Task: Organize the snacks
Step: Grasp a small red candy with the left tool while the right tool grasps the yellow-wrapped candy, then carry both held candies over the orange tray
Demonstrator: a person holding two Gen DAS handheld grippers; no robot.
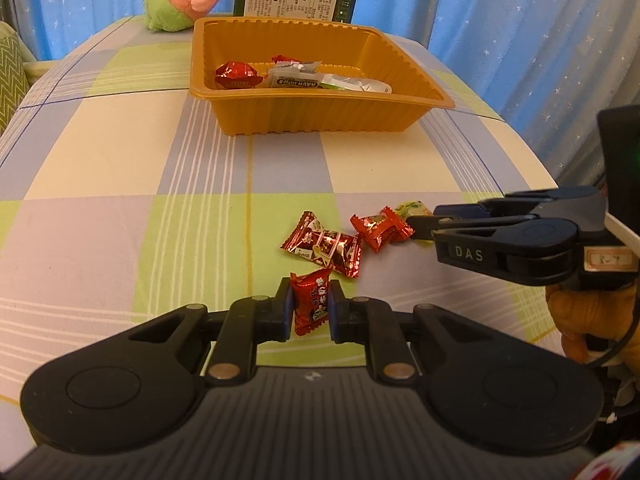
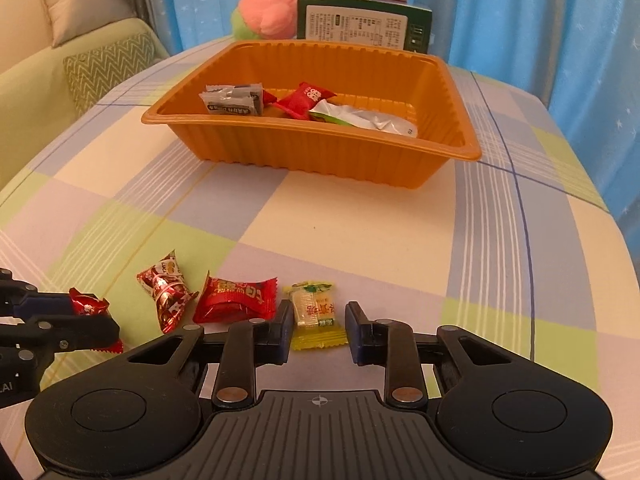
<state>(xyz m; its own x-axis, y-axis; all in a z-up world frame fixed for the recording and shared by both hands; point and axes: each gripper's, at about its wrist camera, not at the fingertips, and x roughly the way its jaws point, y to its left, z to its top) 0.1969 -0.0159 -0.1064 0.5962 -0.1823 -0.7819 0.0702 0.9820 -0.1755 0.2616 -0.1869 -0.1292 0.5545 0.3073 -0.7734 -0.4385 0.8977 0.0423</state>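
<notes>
Brightness: both views evenly and warmly lit, colours saturated.
Light source: not in view; blue curtains (image 1: pixel 500 20) glow as if backlit.
Shadows: soft, short ones under the orange tray (image 2: pixel 320 160) and the wrappers on the desk (image 1: pixel 120 200).
Glare: small highlights on the foil of the red candy (image 1: pixel 322 246).
Distortion: strong fisheye bending; desk edges curve, dark corners.
Focus: centre sharp; near gripper bodies slightly soft.

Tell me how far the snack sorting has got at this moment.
Partly done. Several wrapped snacks already lie in the orange tray. The left gripper is shut on a red candy; the right gripper straddles a yellow candy, pads not touching. Two red candies remain on the tablecloth.
</notes>
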